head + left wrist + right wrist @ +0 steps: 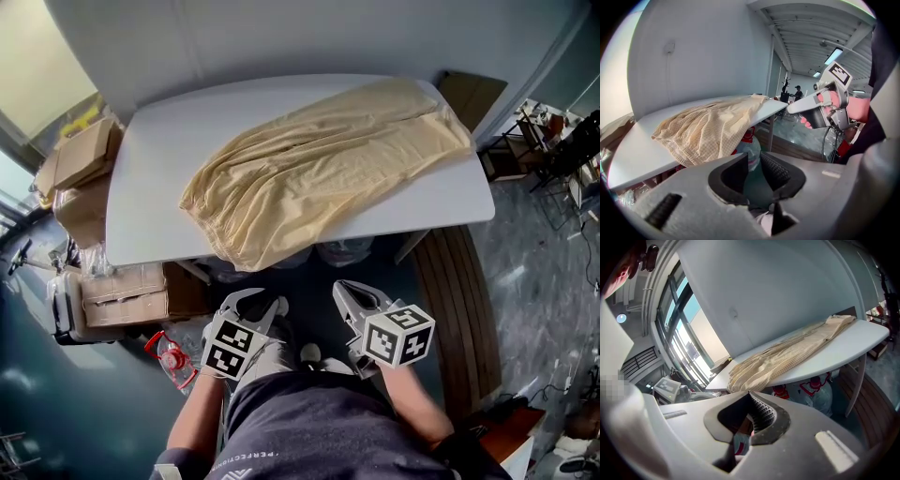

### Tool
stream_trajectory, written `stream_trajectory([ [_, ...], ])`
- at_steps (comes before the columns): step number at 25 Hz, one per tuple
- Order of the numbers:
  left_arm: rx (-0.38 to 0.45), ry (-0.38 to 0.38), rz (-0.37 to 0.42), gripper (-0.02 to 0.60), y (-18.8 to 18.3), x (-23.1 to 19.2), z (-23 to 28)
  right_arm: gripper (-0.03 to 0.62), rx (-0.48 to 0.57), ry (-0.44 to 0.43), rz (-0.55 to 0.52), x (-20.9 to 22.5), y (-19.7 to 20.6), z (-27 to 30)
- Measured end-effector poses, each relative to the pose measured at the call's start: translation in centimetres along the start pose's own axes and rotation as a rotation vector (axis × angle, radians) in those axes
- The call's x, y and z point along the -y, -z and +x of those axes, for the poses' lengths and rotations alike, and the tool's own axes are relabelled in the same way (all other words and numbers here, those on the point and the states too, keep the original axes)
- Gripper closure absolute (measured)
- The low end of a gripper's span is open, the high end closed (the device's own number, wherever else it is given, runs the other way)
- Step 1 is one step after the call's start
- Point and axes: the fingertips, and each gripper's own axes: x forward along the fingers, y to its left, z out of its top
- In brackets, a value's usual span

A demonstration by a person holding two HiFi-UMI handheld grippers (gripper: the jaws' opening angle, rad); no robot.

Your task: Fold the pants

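Held low before the pants (328, 159), left gripper (266, 302) has jaws parted, right gripper (349, 292) clenched.

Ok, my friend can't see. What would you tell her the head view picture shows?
Pale yellow pants lie rumpled slantwise across a white table, one end drooping over its near edge. Short of that edge the left gripper, jaws a little apart, and the right gripper, shut, hold nothing. Cardboard boxes sit at left.

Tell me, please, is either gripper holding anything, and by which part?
Nothing is held: the left gripper is open and empty, the right gripper shut on nothing, both short of the pants.
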Motion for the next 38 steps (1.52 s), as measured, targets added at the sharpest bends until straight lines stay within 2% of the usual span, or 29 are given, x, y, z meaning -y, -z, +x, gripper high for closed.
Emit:
stream_trajectory([
  [6, -0.057, -0.02, 0.019, 0.447, 1.3, -3.3, 1.5, 0.594, -0.039, -0.008, 0.029, -0.2, -0.7, 3.1],
  [9, -0.063, -0.031, -0.012, 0.429, 1.8, -4.9, 1.9, 0.594, -0.059, -0.012, 0.036, -0.4, -0.8, 4.7],
  [14, -0.04, -0.119, -0.019, 0.383, 2.0, -7.3, 2.1, 0.594, -0.09, -0.015, 0.038, -0.8, -1.0, 6.0],
  [20, -0.063, -0.165, -0.104, 0.315, 5.0, -9.6, 2.5, 0.594, -0.142, -0.02, 0.039, -1.6, 0.2, 7.9],
  [23, -0.055, -0.133, -0.2, 0.267, 6.4, -10.4, 3.4, 0.594, -0.168, -0.018, 0.024, -1.9, 1.0, 8.1],
  [26, -0.014, -0.056, -0.311, 0.158, 6.9, -10.9, 4.9, 0.594, -0.185, -0.005, 0.01, -1.9, 1.5, 8.0],
  [29, 0.018, -0.02, -0.332, 0.106, 6.8, -11.5, 6.1, 0.594, -0.199, 0.011, 0.0, -1.8, 2.0, 7.7],
  [34, 0.048, 0.044, -0.344, 0.117, 5.9, -11.1, 7.4, 0.594, -0.21, 0.036, -0.002, -1.2, 2.7, 7.3],
  [38, 0.062, 0.003, -0.291, 0.288, 5.0, -10.8, 5.7, 0.594, -0.19, 0.039, 0.0, -1.1, 2.3, 7.0],
])
